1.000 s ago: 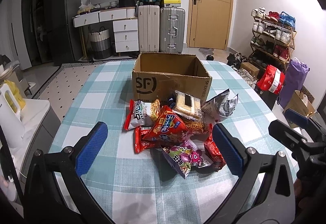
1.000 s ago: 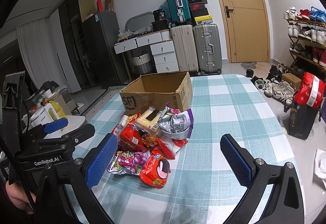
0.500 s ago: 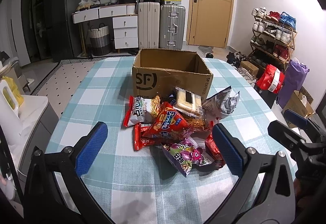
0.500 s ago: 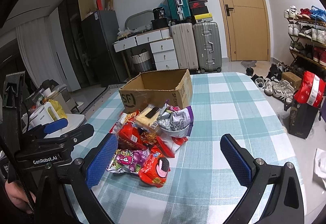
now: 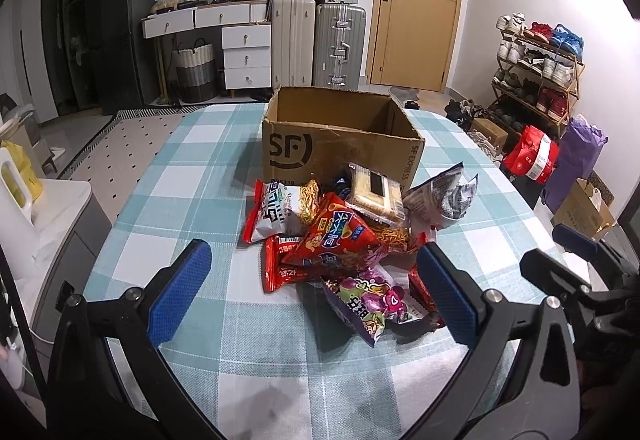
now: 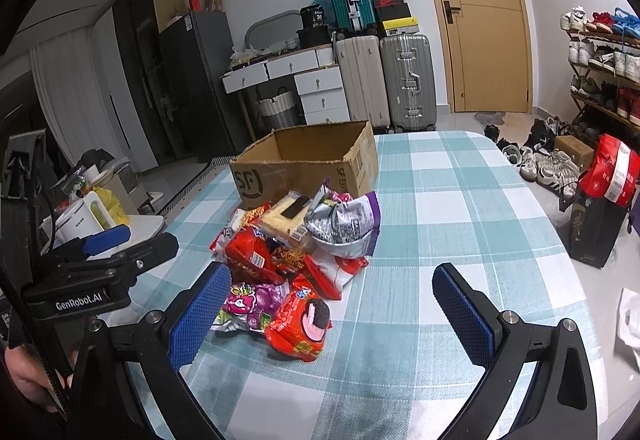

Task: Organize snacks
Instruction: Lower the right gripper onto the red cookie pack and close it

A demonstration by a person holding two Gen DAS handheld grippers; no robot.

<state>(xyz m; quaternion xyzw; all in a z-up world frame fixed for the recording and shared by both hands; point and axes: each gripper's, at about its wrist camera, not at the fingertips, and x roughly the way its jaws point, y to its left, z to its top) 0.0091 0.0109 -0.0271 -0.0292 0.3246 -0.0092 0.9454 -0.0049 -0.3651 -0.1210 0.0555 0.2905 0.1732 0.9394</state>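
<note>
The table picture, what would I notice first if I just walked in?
Probably the bright heap of snack packets in the middle of the checked tablecloth, with shiny red and purple wrappers. Right behind it sits an open brown cardboard box marked SF. The left gripper and right gripper hang open near the heap, holding nothing.

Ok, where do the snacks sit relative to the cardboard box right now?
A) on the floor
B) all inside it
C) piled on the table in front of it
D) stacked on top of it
C: the snack pile lies on the checked table against the open cardboard box's front.
</note>
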